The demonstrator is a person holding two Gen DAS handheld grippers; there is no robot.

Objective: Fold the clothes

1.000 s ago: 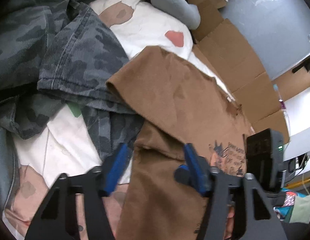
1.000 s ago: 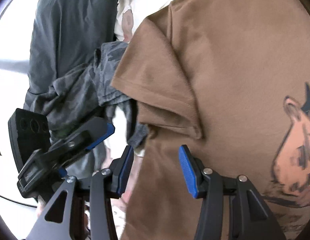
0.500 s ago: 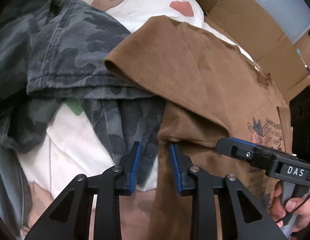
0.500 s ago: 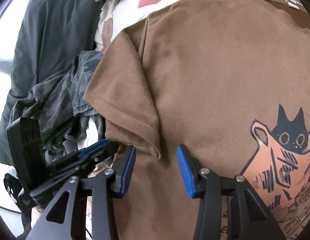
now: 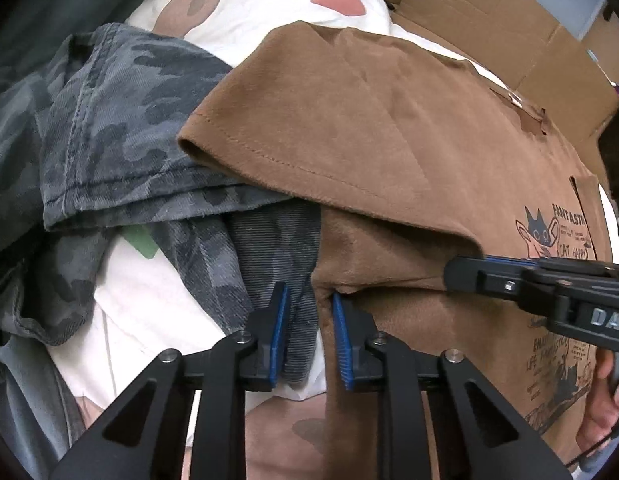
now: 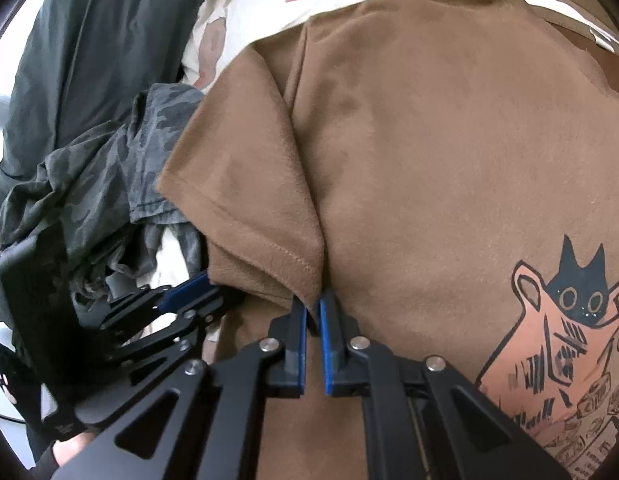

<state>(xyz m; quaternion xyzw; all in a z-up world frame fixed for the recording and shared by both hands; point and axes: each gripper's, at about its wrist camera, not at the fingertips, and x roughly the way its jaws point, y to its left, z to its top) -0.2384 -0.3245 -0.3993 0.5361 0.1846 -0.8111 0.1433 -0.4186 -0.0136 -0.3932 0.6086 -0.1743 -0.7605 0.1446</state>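
Two tongs (image 5: 307, 312), one brown T-shirt (image 5: 389, 128)

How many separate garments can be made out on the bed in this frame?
3, possibly more hidden: a brown cat-print T-shirt spread in the centre, grey camouflage trousers bunched beside its sleeve, and a dark grey garment beyond them.

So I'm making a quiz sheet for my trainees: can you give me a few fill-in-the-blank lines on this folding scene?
1. The brown T-shirt bears a print of a black ____.
2. The right hand-held gripper pinches the T-shirt just below its short ____.
3. Beside the T-shirt lies a grey garment with a ____ pattern.
4. The pads of the left hand-held gripper are coloured ____.

Missing words: cat; sleeve; camouflage; blue
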